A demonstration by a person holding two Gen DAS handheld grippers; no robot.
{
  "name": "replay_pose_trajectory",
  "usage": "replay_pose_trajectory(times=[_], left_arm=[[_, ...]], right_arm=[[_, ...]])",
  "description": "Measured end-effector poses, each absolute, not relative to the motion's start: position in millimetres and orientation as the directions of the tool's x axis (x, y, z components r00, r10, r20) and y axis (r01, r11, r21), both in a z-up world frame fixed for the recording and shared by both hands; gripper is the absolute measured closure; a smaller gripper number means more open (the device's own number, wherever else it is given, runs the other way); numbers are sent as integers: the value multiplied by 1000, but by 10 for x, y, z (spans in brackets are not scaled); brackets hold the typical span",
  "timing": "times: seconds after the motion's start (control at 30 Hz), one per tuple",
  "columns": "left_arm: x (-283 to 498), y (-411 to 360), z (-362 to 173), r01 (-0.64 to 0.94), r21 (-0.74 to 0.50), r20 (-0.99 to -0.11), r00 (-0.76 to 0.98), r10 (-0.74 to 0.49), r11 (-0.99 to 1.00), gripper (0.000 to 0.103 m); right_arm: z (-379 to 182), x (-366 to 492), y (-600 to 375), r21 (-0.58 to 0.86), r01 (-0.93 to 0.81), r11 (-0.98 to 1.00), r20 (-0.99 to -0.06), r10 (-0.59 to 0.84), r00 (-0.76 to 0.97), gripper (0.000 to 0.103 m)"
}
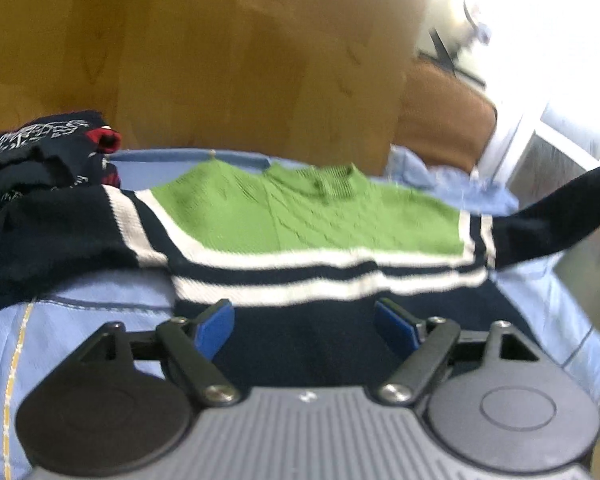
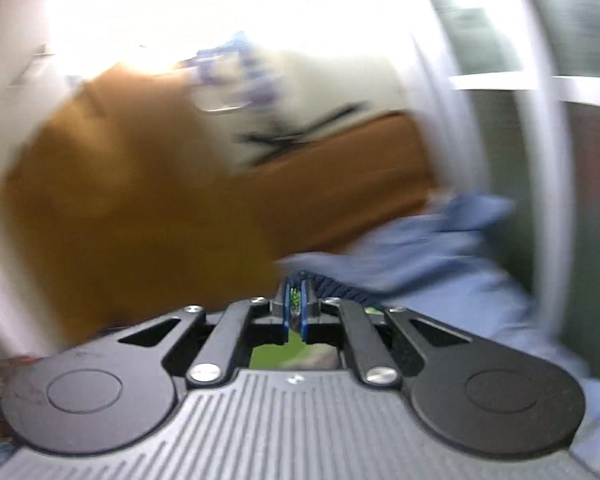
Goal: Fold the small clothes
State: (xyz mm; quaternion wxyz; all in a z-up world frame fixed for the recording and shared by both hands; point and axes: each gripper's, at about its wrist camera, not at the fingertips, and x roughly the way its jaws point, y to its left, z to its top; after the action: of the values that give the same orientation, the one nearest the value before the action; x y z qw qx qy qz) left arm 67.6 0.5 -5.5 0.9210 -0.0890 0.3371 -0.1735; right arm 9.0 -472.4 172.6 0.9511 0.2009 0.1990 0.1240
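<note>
A small sweater point(image 1: 312, 220) with a green chest, white stripes and navy hem and sleeves lies flat on a light blue cloth point(image 1: 100, 300). My left gripper point(image 1: 304, 322) is open, its blue pads over the navy hem. The right navy sleeve point(image 1: 556, 212) is lifted up and out to the right. My right gripper point(image 2: 298, 300) is shut on the sweater; green and navy knit point(image 2: 340, 288) shows between and beside its pads. The right wrist view is blurred.
A dark navy garment with white print and red trim point(image 1: 40, 148) is heaped at the left. A wooden wall point(image 1: 220, 60) stands behind. A brown cushion point(image 1: 444, 120) and a bright window are at the right.
</note>
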Motion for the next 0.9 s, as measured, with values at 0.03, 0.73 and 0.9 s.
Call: replay_pose_trajectory(times=[0.03, 0.73, 0.9], left_arm=[[688, 61, -58, 253, -298, -576, 721, -385, 920, 23], [831, 947, -268, 92, -555, -491, 766, -415, 827, 22], [823, 959, -254, 84, -545, -497, 769, -402, 834, 18]], right_arm=[[1788, 188, -4544, 438, -203, 876, -323, 364, 873, 95], [484, 2069, -1675, 432, -371, 822, -587, 569, 575, 91], [637, 1974, -1960, 473, -419, 775, -553, 632, 544, 63]])
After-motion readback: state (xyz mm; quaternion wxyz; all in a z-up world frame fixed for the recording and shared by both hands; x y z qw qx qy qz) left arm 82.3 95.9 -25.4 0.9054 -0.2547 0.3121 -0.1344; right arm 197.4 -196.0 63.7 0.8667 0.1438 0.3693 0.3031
